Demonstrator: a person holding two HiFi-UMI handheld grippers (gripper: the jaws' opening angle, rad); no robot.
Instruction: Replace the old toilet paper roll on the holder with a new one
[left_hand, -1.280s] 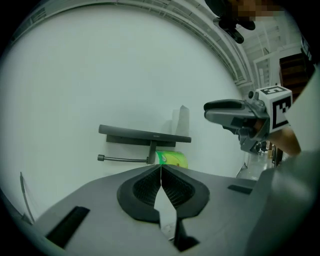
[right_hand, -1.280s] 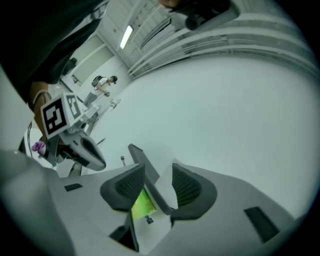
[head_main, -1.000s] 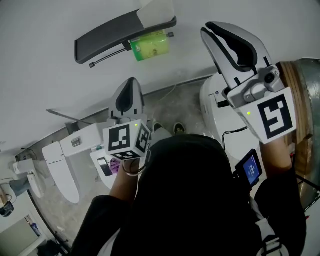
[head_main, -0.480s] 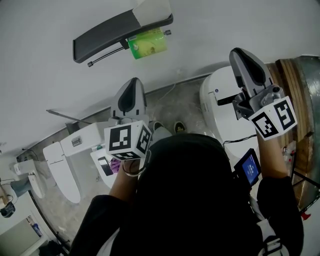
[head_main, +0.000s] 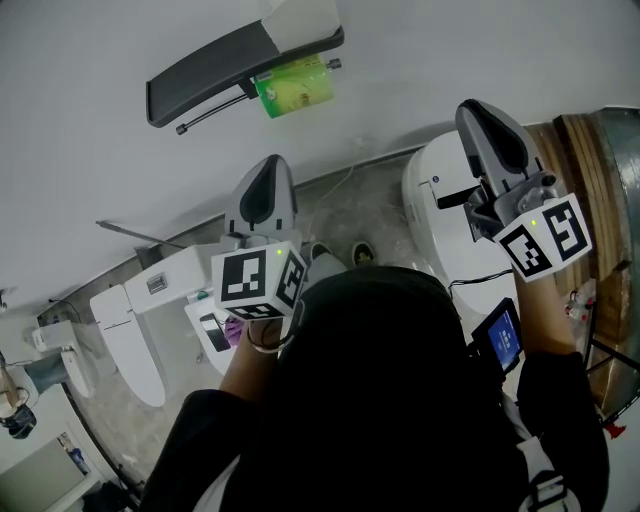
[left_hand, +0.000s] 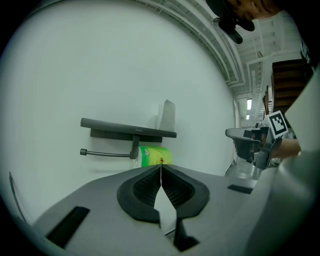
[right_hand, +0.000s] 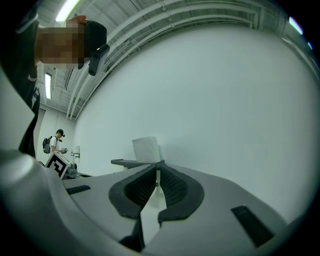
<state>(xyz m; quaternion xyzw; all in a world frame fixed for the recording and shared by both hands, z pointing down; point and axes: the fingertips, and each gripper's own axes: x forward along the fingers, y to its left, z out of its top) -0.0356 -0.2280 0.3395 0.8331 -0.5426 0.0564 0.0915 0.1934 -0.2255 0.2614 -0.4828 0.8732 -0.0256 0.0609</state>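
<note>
The green roll (head_main: 296, 86) is hanging on the thin rod (head_main: 215, 113) of the wall holder (head_main: 235, 62), under its dark shelf and near the rod's right end in the head view. Its long axis is lying along the rod, level and parallel to the wall, so its flat ends are facing to the sides. The rod's other half is staying bare and is ending in a small knob. On top of the shelf a white item (head_main: 300, 18) is standing upright, above the green roll; whether it is a roll or a pack, I cannot tell. The left gripper (left_hand: 161, 169) is pointing almost level toward the holder, with the green roll straight in front of its tips but well apart from them. Its jaws are clenched, the pads are meeting at the tip, and nothing is sitting between them. The right gripper (right_hand: 157, 174) is being held more to the right and is also aiming at the wall, with the shelf and the white item ahead of it. Its jaws are clenched too and are gripping nothing. Below, white toilets (head_main: 440, 190) are standing on the grey floor (head_main: 370, 215); what is inside them I cannot see.
</note>
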